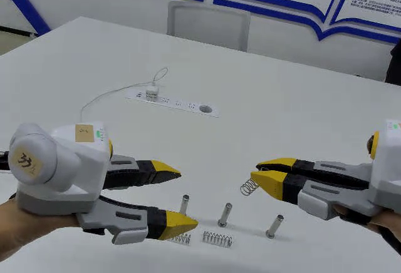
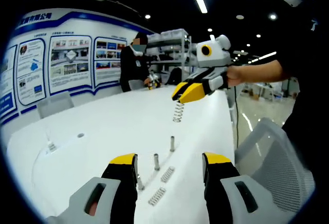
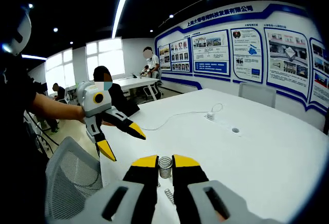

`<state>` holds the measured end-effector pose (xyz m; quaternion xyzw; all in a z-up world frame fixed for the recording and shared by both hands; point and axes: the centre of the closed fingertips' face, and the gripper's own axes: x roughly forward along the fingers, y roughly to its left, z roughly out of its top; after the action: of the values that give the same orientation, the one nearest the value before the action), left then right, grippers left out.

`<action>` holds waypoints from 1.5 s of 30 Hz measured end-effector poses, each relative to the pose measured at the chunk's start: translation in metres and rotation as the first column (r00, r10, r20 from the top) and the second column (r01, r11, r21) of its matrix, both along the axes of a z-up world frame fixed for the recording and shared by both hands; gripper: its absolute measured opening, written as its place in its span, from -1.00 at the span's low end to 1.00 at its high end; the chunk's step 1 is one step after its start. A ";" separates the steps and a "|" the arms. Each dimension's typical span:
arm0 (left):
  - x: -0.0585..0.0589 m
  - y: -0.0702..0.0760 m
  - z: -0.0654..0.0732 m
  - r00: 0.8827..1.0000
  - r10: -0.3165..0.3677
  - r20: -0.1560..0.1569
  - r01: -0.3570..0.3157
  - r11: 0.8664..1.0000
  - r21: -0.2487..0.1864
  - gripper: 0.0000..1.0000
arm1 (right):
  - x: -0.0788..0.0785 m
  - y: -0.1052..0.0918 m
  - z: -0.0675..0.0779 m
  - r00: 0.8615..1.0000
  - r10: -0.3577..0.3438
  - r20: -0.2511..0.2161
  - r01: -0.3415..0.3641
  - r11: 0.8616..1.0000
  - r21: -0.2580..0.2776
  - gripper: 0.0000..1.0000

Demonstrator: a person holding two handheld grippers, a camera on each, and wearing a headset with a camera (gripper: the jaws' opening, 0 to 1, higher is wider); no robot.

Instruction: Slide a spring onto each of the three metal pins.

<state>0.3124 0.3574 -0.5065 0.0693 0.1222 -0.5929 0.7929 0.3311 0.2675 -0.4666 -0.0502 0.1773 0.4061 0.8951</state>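
Three upright silver metal pins (image 1: 225, 214) on white table (image 1: 282, 97). Two loose coiled wire springs (image 1: 217, 239) lie beside pins; third spring (image 1: 249, 187) pinched by right gripper (image 1: 255, 170). Jaws of left gripper (image 1: 188, 198) stand apart.

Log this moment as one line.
right gripper: shut on spring | left gripper: open, empty | three pins: bare | two springs: lying on table
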 end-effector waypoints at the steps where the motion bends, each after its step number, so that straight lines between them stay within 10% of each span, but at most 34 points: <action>1: 0.002 0.002 -0.001 1.000 0.011 0.002 -0.011 1.000 0.005 0.10 | 0.003 -0.007 -0.004 1.000 -0.012 -0.003 0.012 1.000 -0.022 -0.80; 29: 0.020 0.054 -0.029 0.980 0.182 -0.076 -0.178 0.982 0.058 0.63 | 0.032 -0.085 -0.089 0.956 -0.257 -0.143 0.238 0.961 -0.138 -0.80; 45: 0.016 0.064 -0.043 0.970 0.218 -0.107 -0.209 0.974 0.090 0.65 | 0.038 -0.088 -0.109 0.951 -0.268 -0.151 0.237 0.952 -0.195 -0.80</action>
<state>0.3289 0.4218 -0.5492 0.0520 0.1980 -0.5021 0.8402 0.3687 0.1792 -0.5751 -0.0693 0.2955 0.2736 0.9127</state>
